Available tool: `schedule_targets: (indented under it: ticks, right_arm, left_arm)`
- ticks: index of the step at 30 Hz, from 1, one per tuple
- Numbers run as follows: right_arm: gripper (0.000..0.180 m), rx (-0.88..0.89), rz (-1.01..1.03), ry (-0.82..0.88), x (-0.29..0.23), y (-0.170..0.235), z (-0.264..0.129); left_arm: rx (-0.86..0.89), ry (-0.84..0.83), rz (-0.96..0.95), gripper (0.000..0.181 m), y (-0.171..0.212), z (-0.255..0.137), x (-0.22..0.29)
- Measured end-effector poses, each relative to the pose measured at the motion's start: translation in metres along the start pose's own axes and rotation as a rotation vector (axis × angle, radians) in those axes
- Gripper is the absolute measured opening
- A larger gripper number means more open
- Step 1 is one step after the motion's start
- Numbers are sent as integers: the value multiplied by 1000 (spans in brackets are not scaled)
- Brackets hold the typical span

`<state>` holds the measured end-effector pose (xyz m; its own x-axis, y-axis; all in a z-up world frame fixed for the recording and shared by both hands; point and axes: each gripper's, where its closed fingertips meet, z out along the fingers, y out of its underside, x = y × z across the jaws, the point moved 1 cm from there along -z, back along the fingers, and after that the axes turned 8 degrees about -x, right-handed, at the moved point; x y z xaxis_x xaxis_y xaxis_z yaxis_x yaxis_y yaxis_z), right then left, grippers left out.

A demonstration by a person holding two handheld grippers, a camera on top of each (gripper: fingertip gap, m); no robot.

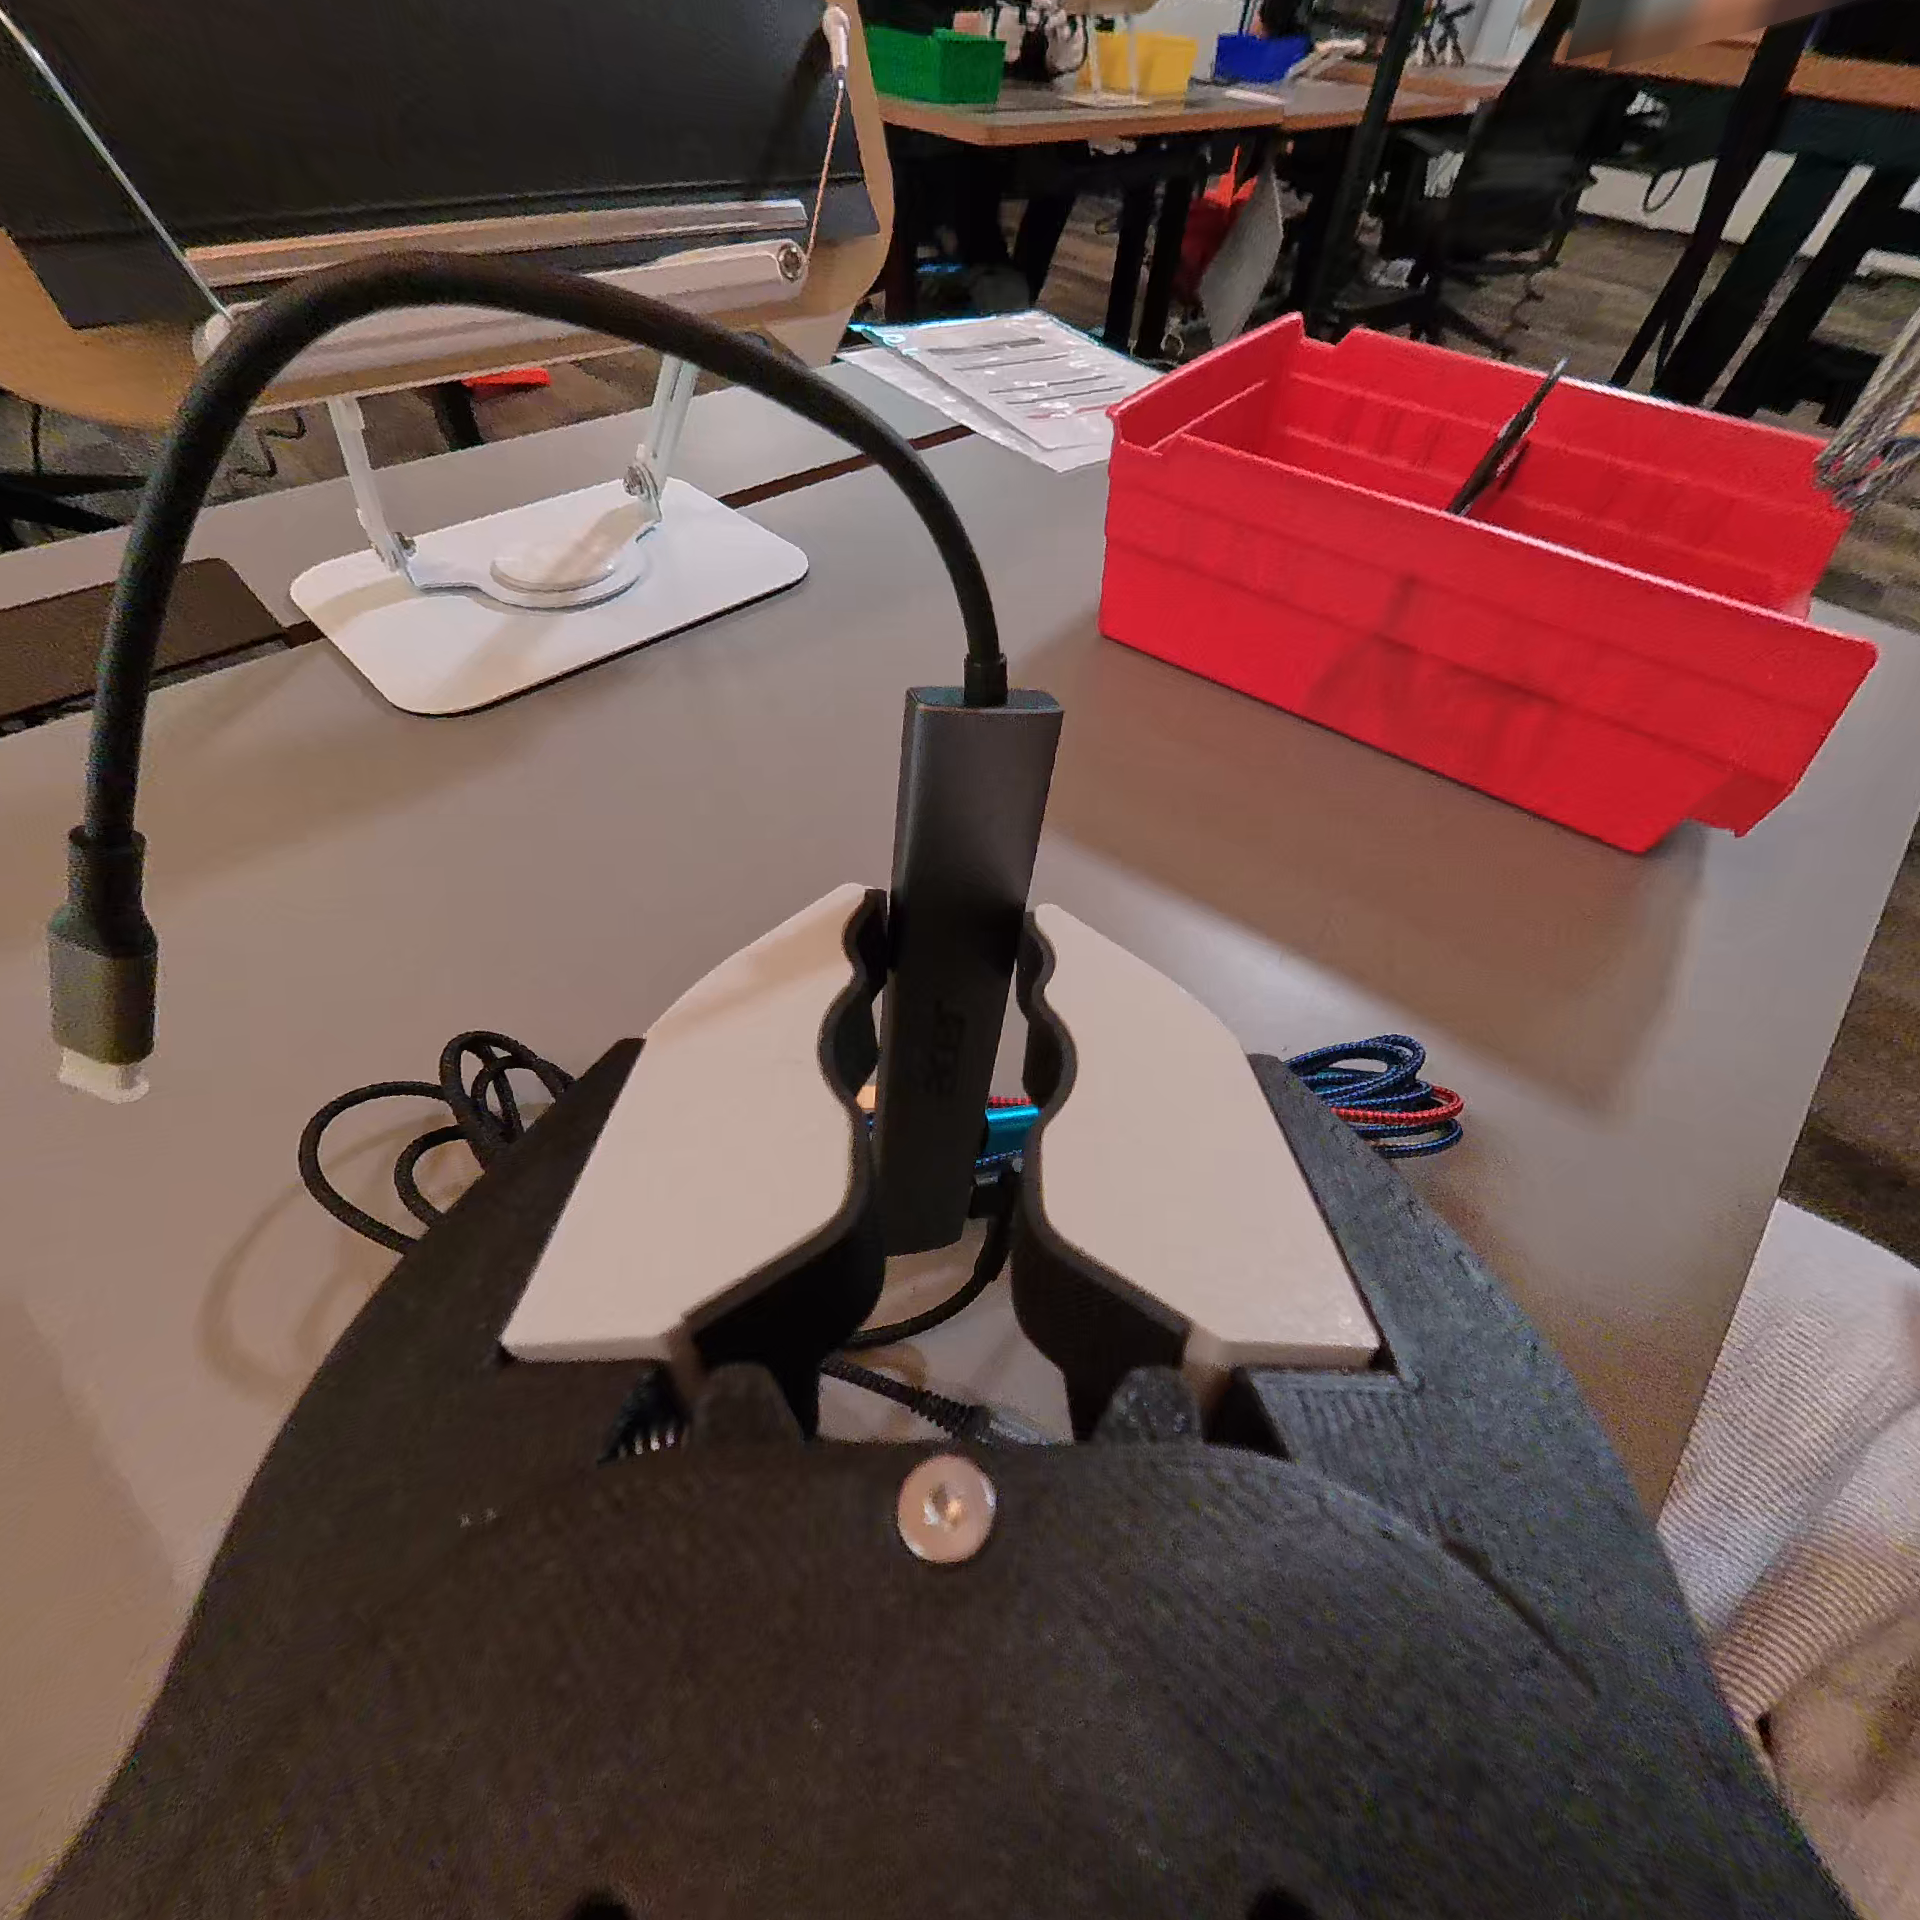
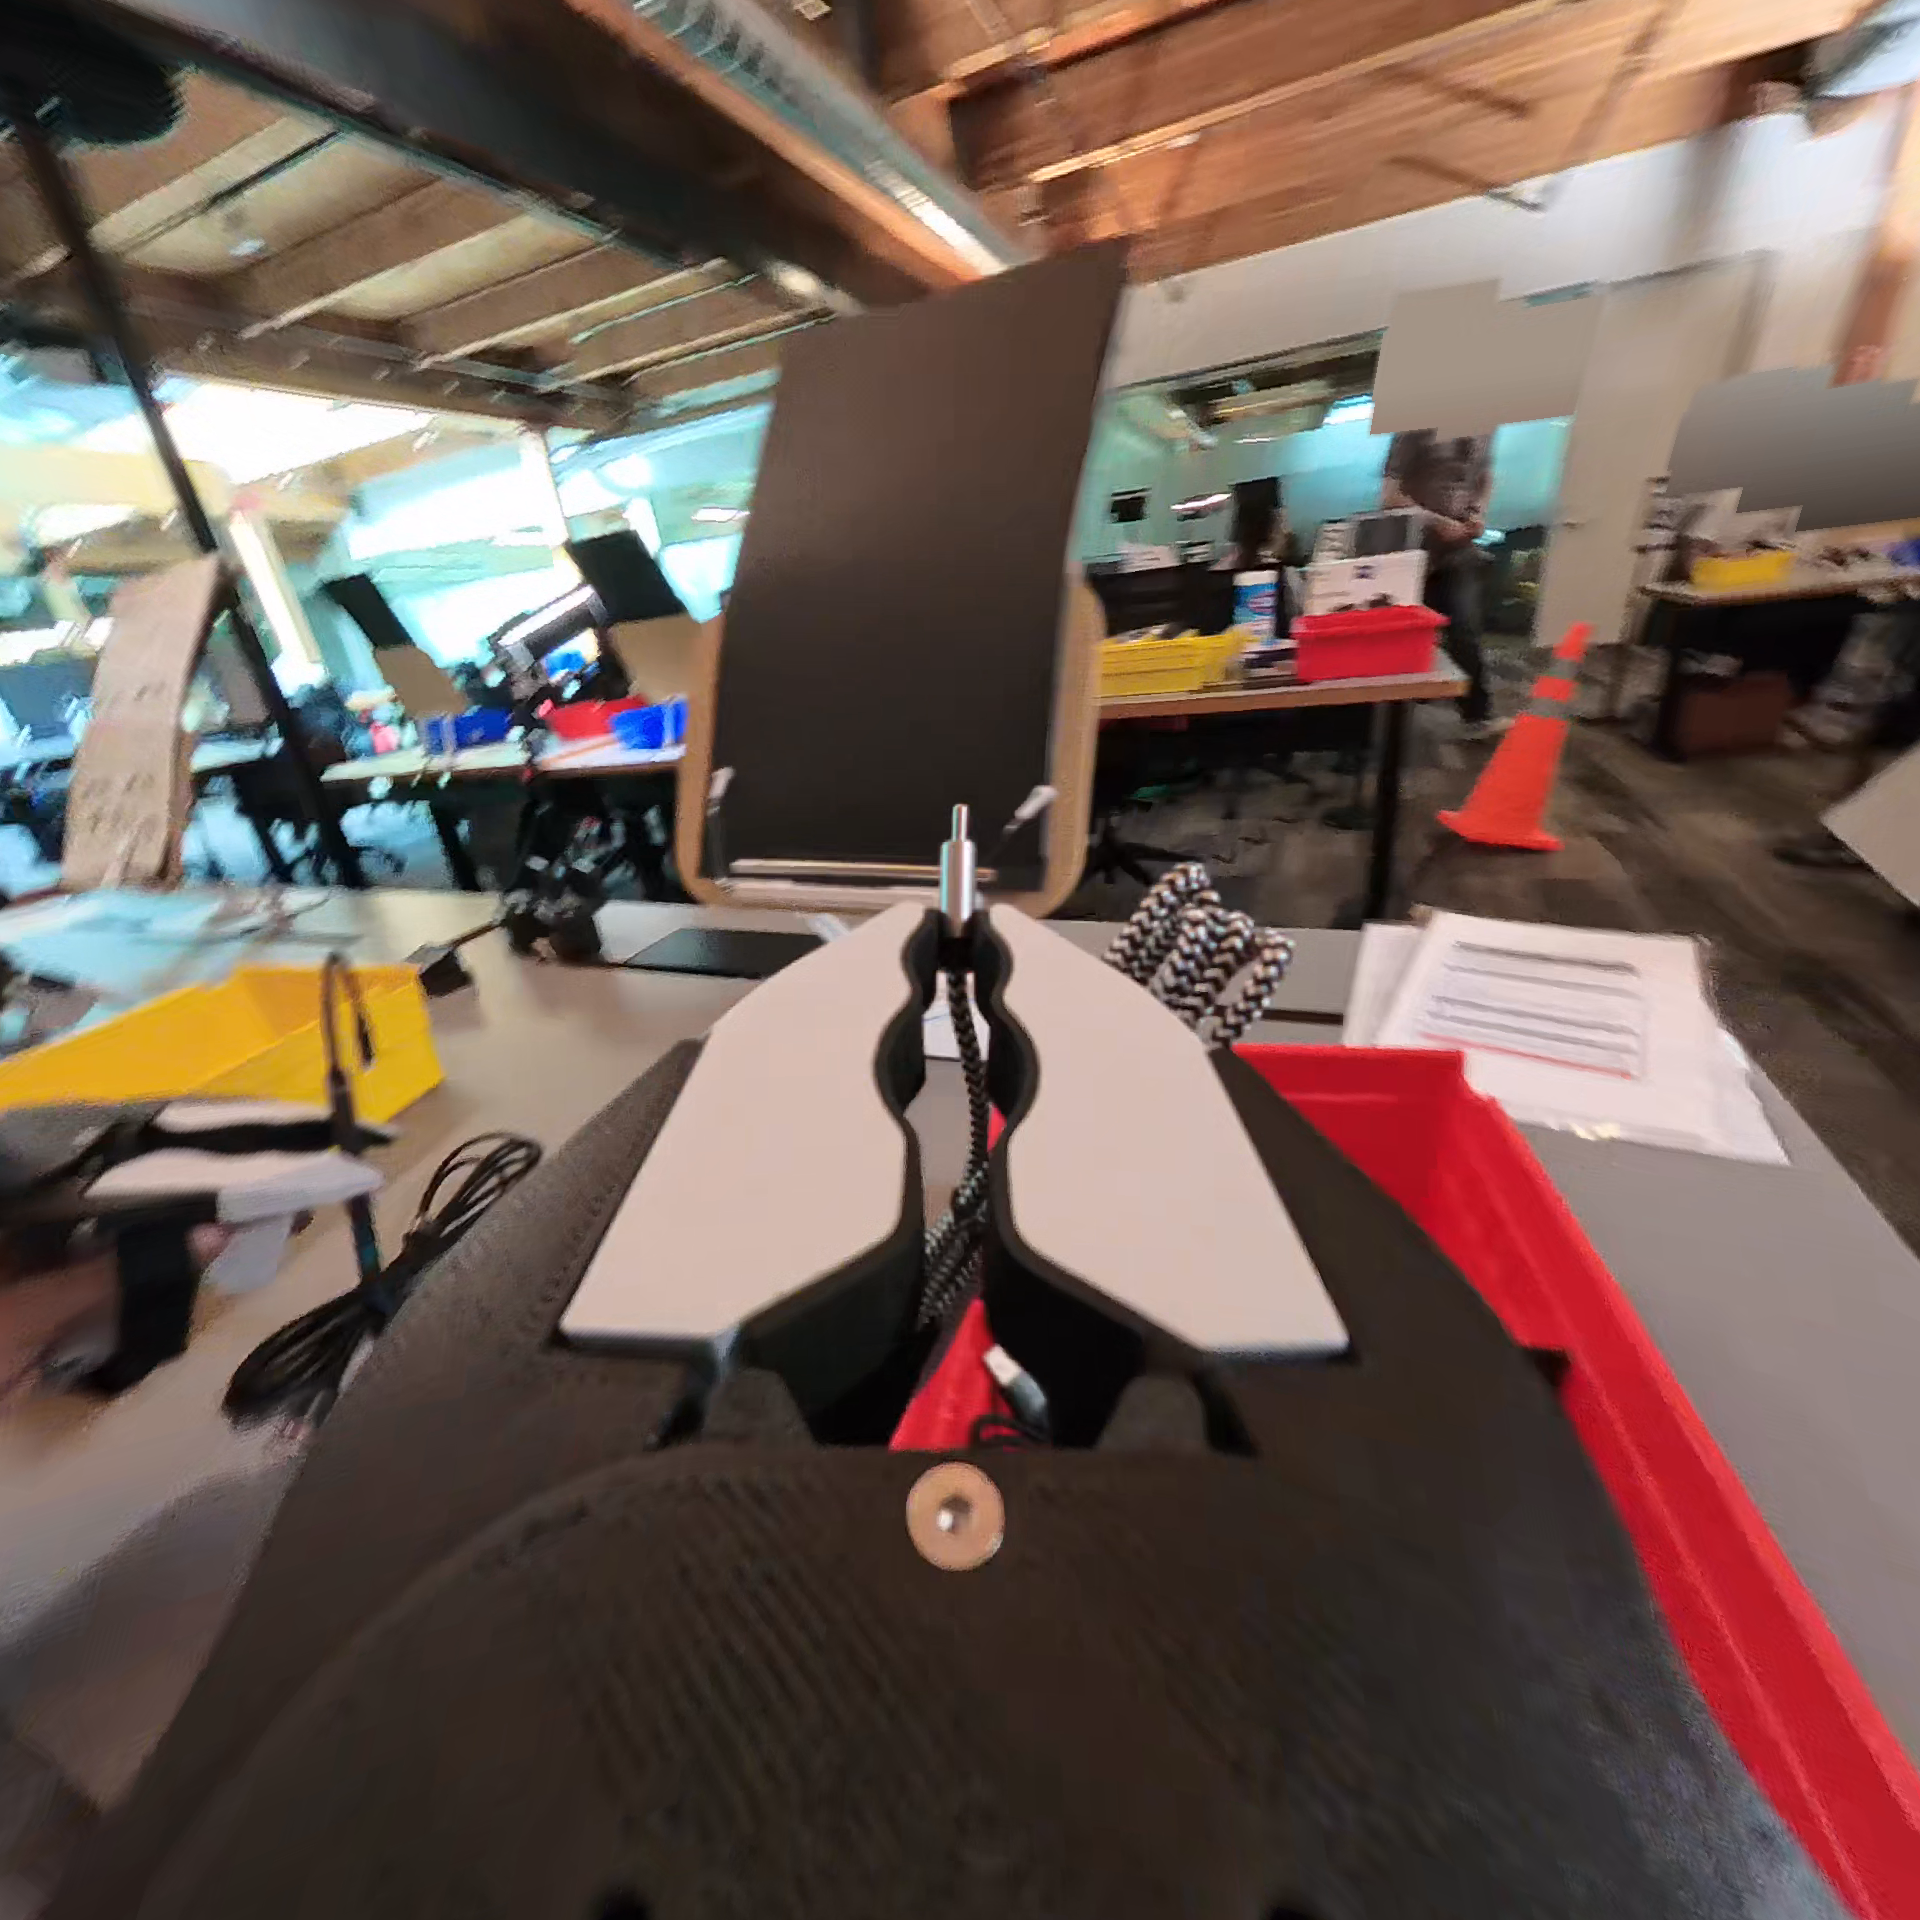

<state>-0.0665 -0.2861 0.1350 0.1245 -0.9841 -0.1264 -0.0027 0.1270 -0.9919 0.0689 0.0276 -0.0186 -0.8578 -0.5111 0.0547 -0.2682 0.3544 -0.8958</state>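
- Here the left hand-held gripper (image 1: 951, 940) pinches a dark slim adapter (image 1: 971, 883), long axis running straight out along its fingers, its black cable (image 1: 499, 312) arching left over the tabletop (image 1: 623, 810).
- The right hand-held gripper (image 2: 958, 930) pinches a braided cable's metal plug (image 2: 958, 868), pointing forward, above the red bin (image 2: 1455, 1164) at the tabletop's right edge.

We cannot see the bottom of the dark adapter (image 1: 961, 977); the left gripper (image 1: 954, 935) hides it. The yellow bin (image 2: 239, 1029) beside it looks blurry.

We see an open workshop-lab: rows of benches (image 2: 1278, 694) with coloured bins (image 2: 1366, 642) at mid-right, exposed wooden ceiling beams (image 2: 1299, 94) above.
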Motion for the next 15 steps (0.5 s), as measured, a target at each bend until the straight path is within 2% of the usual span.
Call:
schedule_targets:
  ticks: [4, 6, 7, 8, 9, 10, 13, 15]
  right_arm:
    - [6, 50, 234, 11, 37, 34, -6]
    - [8, -55, 323, 64, 60, 75, 5]
    - [18, -159, 374, 102, 72, 102, 11]
    - [40, -261, 431, 127, 82, 128, 13]
    - [50, -315, 488, 133, 87, 144, 11]
    - [45, -281, 521, 152, 93, 146, 4]
    - [48, 49, 413, 228, 102, 99, -23]
    - [45, 98, 267, 187, 76, 77, -23]
  left_arm:
    - [16, -13, -23, 25, 1, -1, -2]
    - [35, -17, -64, 26, 2, -1, -4]
    - [44, -12, -92, 26, 2, -2, -4]
    - [54, -10, -115, 26, 3, -4, -4]
    - [62, -15, -128, 26, 3, -7, -5]
    - [67, -30, -132, 26, 4, -11, -6]
    - [106, -75, -150, 26, 6, -24, -8]
    - [128, -68, -194, 25, 4, -23, -10]
